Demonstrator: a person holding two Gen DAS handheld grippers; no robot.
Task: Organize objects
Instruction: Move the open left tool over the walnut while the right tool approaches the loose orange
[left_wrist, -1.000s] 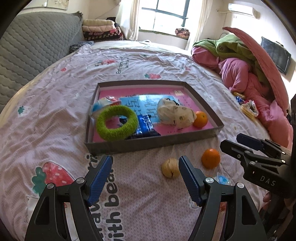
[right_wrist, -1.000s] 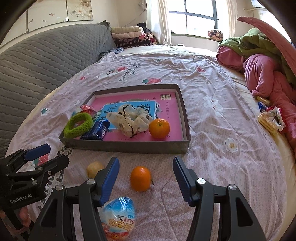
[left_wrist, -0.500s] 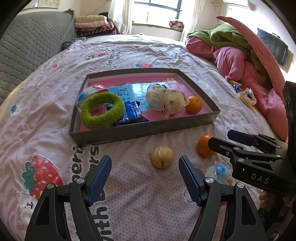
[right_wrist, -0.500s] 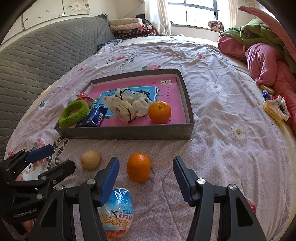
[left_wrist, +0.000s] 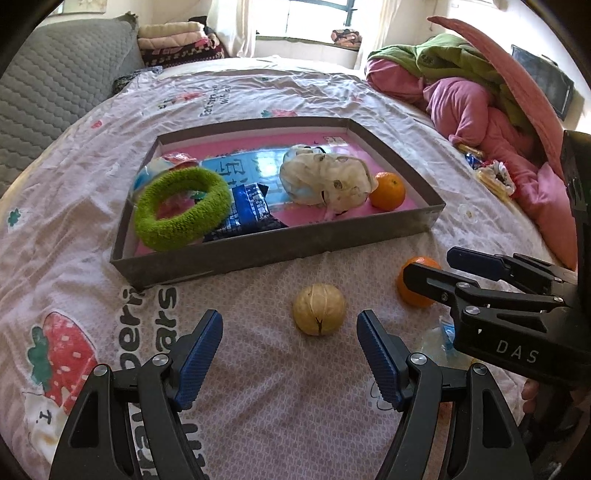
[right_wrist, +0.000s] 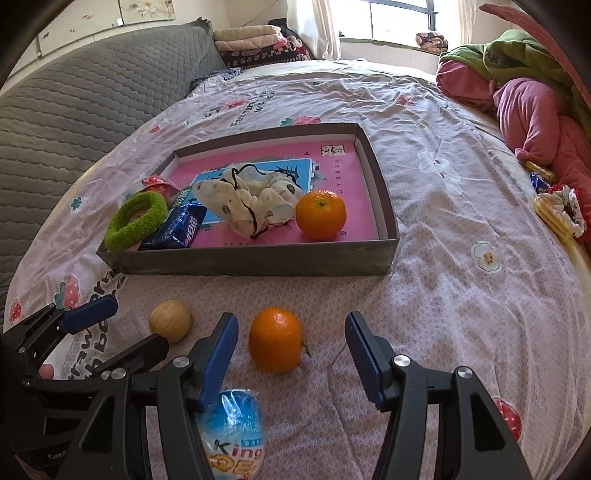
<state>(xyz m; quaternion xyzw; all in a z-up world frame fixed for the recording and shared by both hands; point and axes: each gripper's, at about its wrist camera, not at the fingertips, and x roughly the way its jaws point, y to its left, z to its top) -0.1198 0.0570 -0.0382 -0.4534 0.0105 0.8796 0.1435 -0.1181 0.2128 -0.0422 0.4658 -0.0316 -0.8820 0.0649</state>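
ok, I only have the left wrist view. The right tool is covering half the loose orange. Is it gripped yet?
Observer: No. The orange sits on the bedspread in line with the gap of the right tool, which is open. Neither finger touches it.
Operator: And the blue thing hidden behind that tool?
Observer: A foil-wrapped egg, blue on top. It lies on the bedspread nearer the camera than the orange, just under the tool's left-hand finger.
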